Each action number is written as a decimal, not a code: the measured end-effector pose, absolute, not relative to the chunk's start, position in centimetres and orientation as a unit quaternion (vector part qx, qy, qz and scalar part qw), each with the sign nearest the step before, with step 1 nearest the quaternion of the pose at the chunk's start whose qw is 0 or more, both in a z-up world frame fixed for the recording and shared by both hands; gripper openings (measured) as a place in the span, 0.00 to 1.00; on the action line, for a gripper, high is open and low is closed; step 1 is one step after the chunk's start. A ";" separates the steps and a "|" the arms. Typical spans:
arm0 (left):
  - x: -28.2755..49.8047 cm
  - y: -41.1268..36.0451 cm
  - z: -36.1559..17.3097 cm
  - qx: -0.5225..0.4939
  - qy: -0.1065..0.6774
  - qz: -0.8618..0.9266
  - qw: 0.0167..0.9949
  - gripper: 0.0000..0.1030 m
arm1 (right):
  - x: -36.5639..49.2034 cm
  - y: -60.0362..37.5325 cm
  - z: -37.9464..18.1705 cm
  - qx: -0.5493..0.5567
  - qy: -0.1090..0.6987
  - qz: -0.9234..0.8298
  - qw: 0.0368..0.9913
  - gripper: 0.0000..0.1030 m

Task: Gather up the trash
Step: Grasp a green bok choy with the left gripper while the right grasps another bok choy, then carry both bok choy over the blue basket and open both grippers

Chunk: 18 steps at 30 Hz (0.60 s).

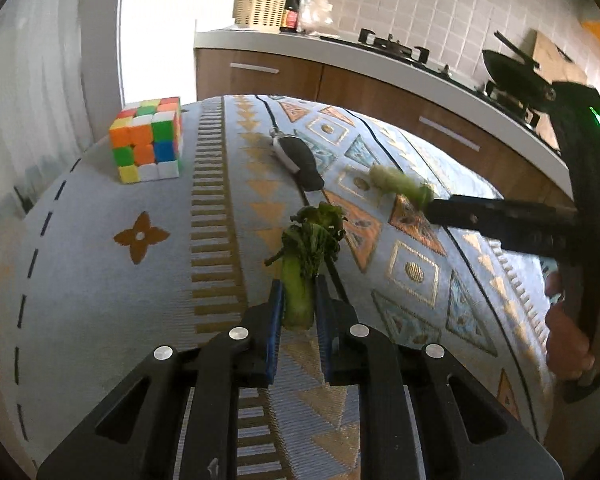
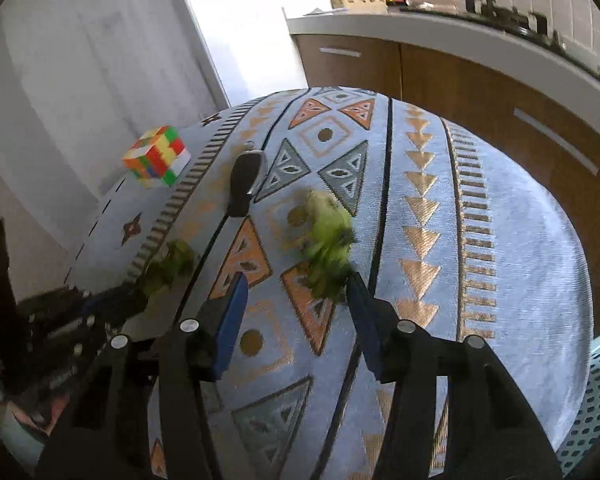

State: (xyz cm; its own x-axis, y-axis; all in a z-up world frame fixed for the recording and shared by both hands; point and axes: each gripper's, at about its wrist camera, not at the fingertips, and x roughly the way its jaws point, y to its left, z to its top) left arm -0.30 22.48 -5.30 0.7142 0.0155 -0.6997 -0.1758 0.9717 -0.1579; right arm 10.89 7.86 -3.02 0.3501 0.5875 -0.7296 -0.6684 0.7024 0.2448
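Daylight floods in from a blown-out window [image 1: 156, 28] at upper left in both views. Fisheye curvature bows the patterned tablecloth [image 1: 228, 184] and darkens the corners. In the right wrist view, the pale green scrap [image 2: 326, 236] smears with motion blur.

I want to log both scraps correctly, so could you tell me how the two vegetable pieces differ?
The dark leafy stalk sits clamped in the left tool; the pale green piece lies on the tablecloth, ahead of the open right tool. The stalk is darker; the pale piece is blurred. Both are green scraps.
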 end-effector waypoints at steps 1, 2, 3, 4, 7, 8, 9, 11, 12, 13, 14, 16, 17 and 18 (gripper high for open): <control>-0.3 22.6 -5.3 -0.110 0.374 0.053 0.919 0.13 | 10.7 7.8 -3.0 -0.056 0.419 0.371 0.827 0.46; -0.2 22.5 -5.3 -0.110 0.373 0.052 0.920 0.13 | 10.7 7.7 -2.9 -0.064 0.415 0.356 0.835 0.46; -0.2 22.4 -5.3 -0.109 0.373 0.052 0.920 0.13 | 10.9 7.6 -3.0 -0.068 0.413 0.346 0.840 0.46; -0.1 22.3 -5.3 -0.105 0.374 0.052 0.920 0.13 | 11.2 7.7 -3.1 -0.073 0.412 0.336 0.844 0.46; 0.0 22.0 -5.5 -0.101 0.377 0.053 0.919 0.13 | 12.4 8.3 -3.8 -0.072 0.424 0.324 0.843 0.46; 0.0 22.0 -5.5 -0.100 0.377 0.053 0.919 0.13 | 12.7 8.6 -4.0 -0.063 0.430 0.328 0.839 0.46; 0.0 22.1 -5.5 -0.100 0.376 0.053 0.919 0.13 | 12.9 9.0 -4.1 -0.057 0.434 0.335 0.835 0.47; 0.0 22.1 -5.5 -0.102 0.377 0.054 0.919 0.13 | 13.0 9.6 -4.2 -0.054 0.437 0.337 0.832 0.47; 0.0 22.2 -5.5 -0.102 0.377 0.054 0.919 0.13 | 13.0 10.1 -4.2 -0.054 0.438 0.337 0.832 0.47; 0.1 22.2 -5.6 -0.103 0.378 0.055 0.919 0.13 | 13.0 10.5 -4.3 -0.056 0.438 0.337 0.832 0.46; 0.1 22.3 -5.5 -0.103 0.377 0.055 0.919 0.13 | 13.1 11.0 -4.3 -0.061 0.437 0.334 0.833 0.46; 0.0 22.3 -5.5 -0.102 0.375 0.057 0.920 0.13 | 13.2 11.9 -4.4 -0.071 0.441 0.325 0.834 0.44; 0.0 22.3 -5.5 -0.102 0.375 0.058 0.920 0.13 | 13.2 12.3 -4.5 -0.081 0.441 0.316 0.836 0.29; 0.0 22.4 -5.4 -0.102 0.374 0.057 0.920 0.13 | 13.2 12.6 -4.6 -0.087 0.441 0.312 0.837 0.21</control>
State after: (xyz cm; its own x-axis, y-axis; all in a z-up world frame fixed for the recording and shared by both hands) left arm 0.01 22.36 -5.40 0.7132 0.0276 -0.7004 -0.1804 0.9728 -0.1454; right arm 13.18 12.55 -4.56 0.4168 0.4451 -0.7926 -0.5984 0.7907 0.1294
